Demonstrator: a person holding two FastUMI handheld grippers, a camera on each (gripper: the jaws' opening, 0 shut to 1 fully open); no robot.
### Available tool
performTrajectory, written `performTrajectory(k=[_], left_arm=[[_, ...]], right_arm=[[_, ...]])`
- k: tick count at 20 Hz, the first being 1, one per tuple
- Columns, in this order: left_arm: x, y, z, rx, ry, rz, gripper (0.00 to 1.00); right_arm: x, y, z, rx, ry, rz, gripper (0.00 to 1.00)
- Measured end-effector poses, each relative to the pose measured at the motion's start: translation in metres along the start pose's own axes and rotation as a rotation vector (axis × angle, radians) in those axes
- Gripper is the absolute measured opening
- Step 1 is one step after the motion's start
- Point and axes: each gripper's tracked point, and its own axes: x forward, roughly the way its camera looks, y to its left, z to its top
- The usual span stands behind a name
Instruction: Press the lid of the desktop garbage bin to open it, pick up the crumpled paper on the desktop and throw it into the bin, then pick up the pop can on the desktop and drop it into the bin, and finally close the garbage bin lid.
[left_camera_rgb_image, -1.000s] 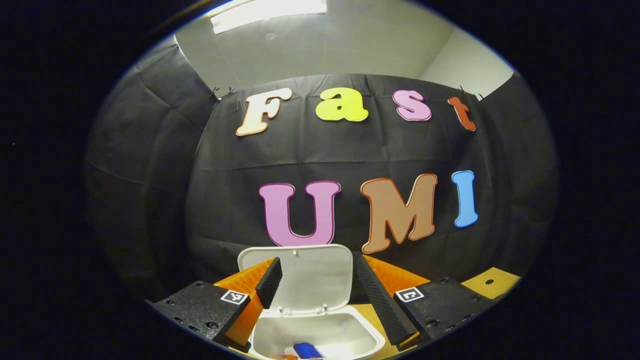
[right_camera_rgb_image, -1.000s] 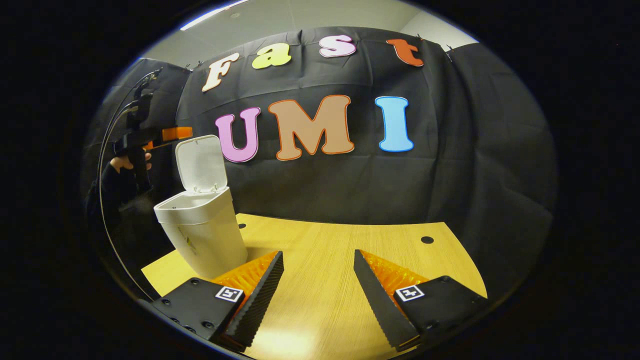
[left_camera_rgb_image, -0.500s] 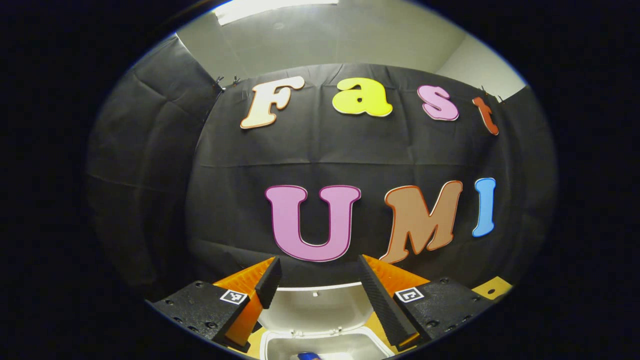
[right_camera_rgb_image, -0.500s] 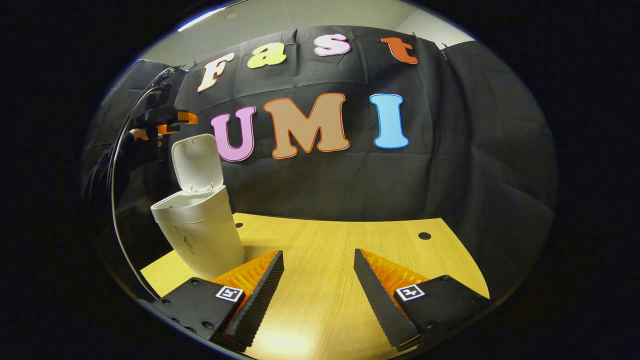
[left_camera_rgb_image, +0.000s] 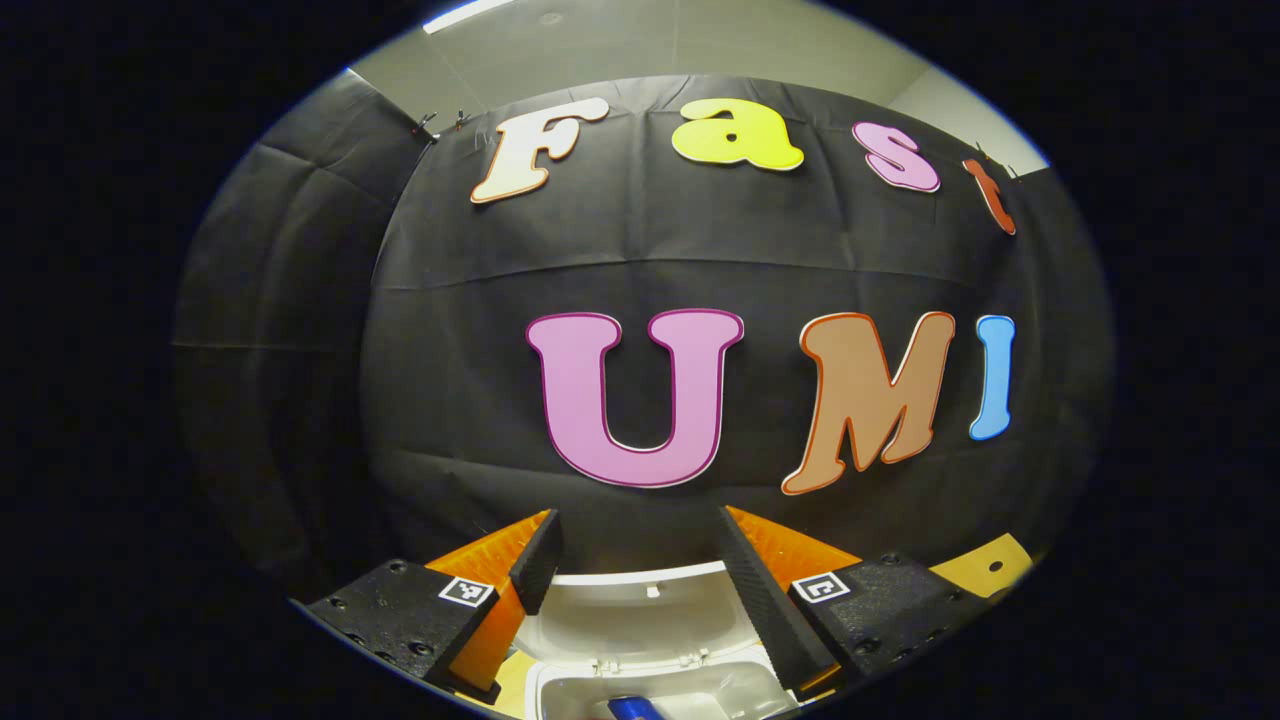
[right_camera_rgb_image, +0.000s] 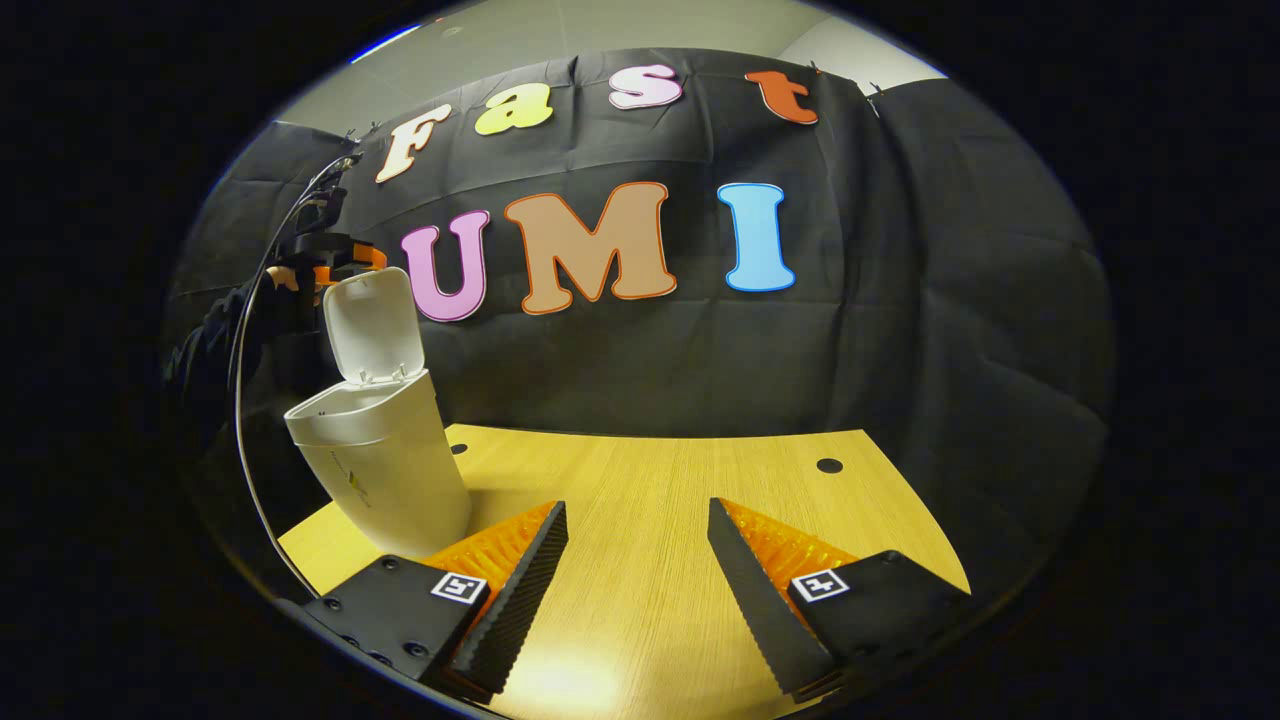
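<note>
One white bin (right_camera_rgb_image: 385, 470) (lid (right_camera_rgb_image: 371, 325) up), one blue can (left_camera_rgb_image: 632, 708) inside, two tongs, one wooden table (right_camera_rgb_image: 660, 500)

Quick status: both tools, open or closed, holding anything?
Left tool: open, empty, above the bin lid.
Right tool: open, empty, over the table.

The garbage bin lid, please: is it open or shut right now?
Open: the lid stands upright on its hinge above the bin, whose mouth is uncovered.

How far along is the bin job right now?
The lid stands open, and the blue pop can already lies inside the bin. The left gripper is open just above the lid's top edge. Only closing the lid looks left.
</note>
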Motion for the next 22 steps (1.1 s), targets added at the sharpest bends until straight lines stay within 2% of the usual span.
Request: performTrajectory(k=[4, 9, 15, 22], left_arm=[[-0.022, -0.006, -0.005, -0.003, 0.052, -0.015, 0.92], [-0.061, -0.015, -0.018, -0.009, 0.055, -0.030, 0.92], [-0.099, -0.022, -0.047, -0.006, 0.077, -0.017, 0.93], [-0.133, -0.030, -0.095, -0.027, 0.165, -0.015, 0.93]], right_arm=[[0.001, 0.004, 0.005, 0.003, -0.005, 0.025, 0.95], [0.004, 0.007, 0.007, 0.004, -0.002, 0.065, 0.94], [0.003, 0.007, 0.008, -0.007, 0.003, 0.099, 0.95], [0.004, 0.005, 0.004, -0.018, 0.017, 0.125, 0.94]])
